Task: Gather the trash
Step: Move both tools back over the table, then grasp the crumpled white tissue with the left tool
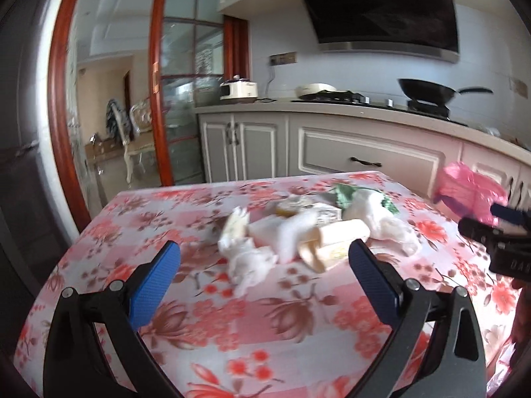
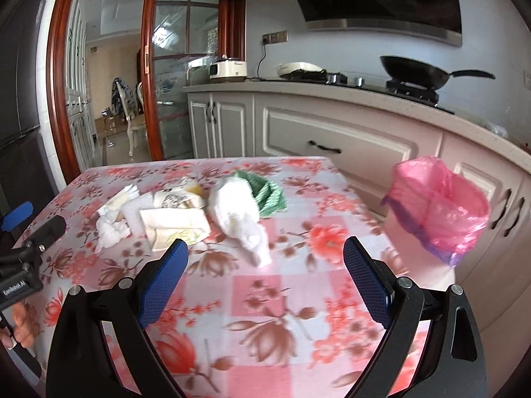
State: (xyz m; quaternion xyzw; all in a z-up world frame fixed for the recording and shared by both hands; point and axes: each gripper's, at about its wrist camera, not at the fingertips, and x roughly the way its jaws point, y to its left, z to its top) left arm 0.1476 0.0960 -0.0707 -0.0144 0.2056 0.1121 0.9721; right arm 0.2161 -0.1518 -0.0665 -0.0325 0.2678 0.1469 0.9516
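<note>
Both grippers – left [image 1: 264,267] and right [image 2: 265,267] – gape wide and empty over the table [image 2: 259,298]; the trash pile [image 2: 186,212] mid-table looks light, soft, crushable – pinch a crumpled tissue [image 1: 247,258] by its bulk

Trash pile [image 2: 186,212] lay on my table [image 2: 265,298], toward its far side. Bin bag [image 2: 438,209] stood off the table's right edge. Counter [image 2: 332,96] ran behind the table.
</note>
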